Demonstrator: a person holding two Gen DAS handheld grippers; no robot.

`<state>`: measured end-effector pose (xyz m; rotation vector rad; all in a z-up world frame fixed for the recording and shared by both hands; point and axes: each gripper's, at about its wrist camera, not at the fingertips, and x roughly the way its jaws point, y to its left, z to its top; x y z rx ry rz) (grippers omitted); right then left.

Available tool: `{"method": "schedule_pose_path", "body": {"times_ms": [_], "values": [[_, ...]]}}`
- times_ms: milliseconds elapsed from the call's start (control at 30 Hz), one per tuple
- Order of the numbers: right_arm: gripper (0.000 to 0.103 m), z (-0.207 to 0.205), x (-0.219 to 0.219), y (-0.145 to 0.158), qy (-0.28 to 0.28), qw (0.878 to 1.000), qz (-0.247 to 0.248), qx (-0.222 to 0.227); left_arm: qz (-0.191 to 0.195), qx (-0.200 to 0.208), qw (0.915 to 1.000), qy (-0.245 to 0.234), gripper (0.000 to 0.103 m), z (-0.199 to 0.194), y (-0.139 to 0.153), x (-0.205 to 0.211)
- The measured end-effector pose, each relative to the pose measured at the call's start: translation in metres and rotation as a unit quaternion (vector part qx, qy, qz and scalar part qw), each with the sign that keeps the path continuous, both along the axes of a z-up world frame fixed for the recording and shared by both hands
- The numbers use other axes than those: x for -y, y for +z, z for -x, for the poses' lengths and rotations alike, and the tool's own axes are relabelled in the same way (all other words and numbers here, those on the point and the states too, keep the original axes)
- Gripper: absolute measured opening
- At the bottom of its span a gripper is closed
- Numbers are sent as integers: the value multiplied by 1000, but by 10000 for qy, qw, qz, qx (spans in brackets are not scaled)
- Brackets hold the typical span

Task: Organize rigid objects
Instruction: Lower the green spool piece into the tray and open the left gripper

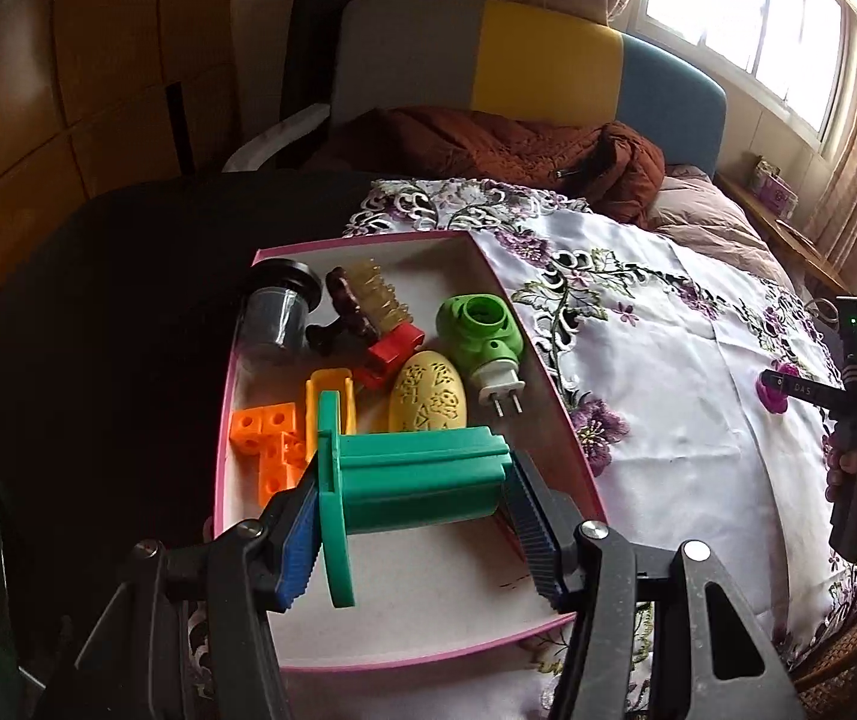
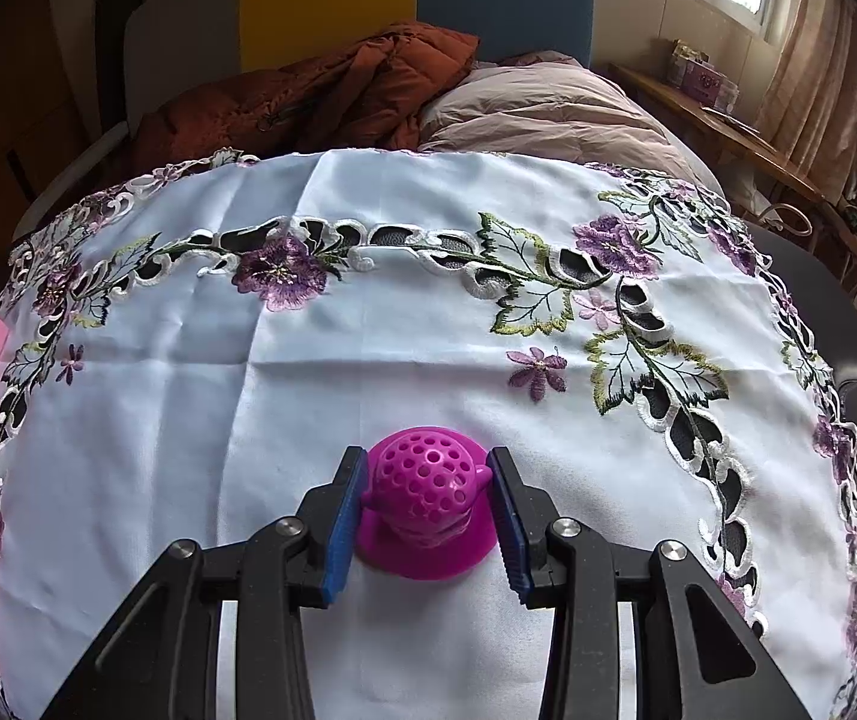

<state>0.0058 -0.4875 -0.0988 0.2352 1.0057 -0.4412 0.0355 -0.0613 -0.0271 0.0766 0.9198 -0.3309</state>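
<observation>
Above the pink tray (image 1: 554,384), the left tool (image 1: 413,501) clamps a teal, flanged spool (image 1: 410,480).

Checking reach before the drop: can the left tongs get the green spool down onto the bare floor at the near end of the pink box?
Probably yes. The left tongs hold the green spool over the pink box, whose near floor is bare; the toys sit toward its far end.

Embroidered floral tablecloth (image 2: 320,396); rust quilted jacket (image 1: 518,150); pink duvet (image 2: 548,114); yellow-blue headboard (image 1: 548,60); bright window (image 1: 746,6).
</observation>
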Motion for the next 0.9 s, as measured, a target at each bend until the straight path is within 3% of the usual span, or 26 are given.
{"method": "schedule_pose_path", "body": {"times_ms": [433, 900], "values": [[41, 0, 1, 1, -5, 10000, 33, -2, 29, -336, 9978, 562, 58, -3, -20, -54], [41, 1, 0, 1, 2, 10000, 79, -8, -29, -669, 9966, 489, 58, -12, -49, -46]]}}
